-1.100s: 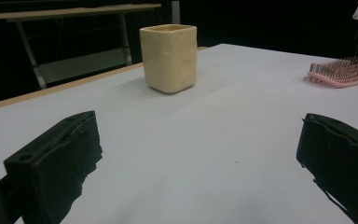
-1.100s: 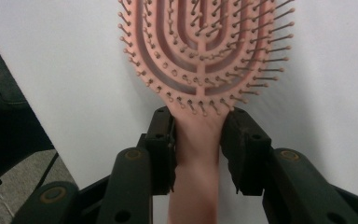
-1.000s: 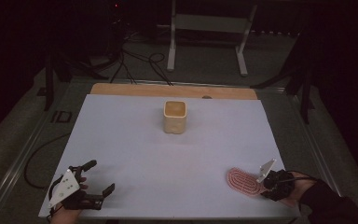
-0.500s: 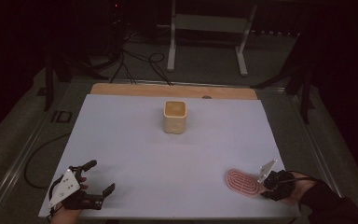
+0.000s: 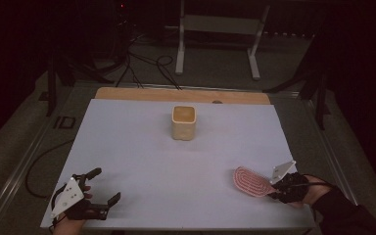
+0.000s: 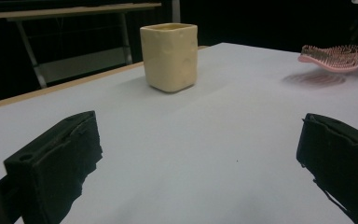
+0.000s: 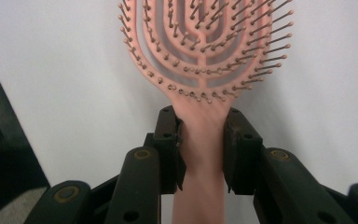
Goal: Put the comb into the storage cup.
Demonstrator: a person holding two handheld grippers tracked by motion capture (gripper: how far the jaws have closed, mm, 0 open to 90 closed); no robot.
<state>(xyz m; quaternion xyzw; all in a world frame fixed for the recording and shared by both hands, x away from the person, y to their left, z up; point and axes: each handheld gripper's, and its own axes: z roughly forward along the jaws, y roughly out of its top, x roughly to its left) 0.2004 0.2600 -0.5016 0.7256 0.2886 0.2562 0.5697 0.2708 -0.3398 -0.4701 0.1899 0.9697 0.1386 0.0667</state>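
- Dark room around a table [image 5: 127,147] with a smooth, matte white top and a strip of bare wood along its far edge; a metal stand sits on the floor behind.
- Cup [image 5: 183,122], cream-coloured, square with rounded corners and a slightly dimpled, ceramic-looking wall, stands upright near the far middle of the table, well apart from both grippers.
- Hairbrush [image 5: 251,181], pink plastic, oval head of nested open loops studded with ball-tipped bristles, flat handle. It sits at the near right of the table, bristles up; from the left gripper view its head [image 6: 332,57] hangs just clear of the surface, with its shadow beneath.
- Right gripper [image 7: 201,140]: jaws clamped on the brush handle just below the head, a black pad pressed on each side. They have just been closing a little, with the handle between them.
- Left gripper [image 5: 99,185]: jaws spread wide with nothing between them, resting low at the near left corner.
- My reading: the pick-up of the brush is in hand, with the grip made.
- Next move, as I judge it: carry the brush toward the cup and tip it handle-down. The mouth is narrow, so I'd line up carefully; the open-loop head may snag the rim.
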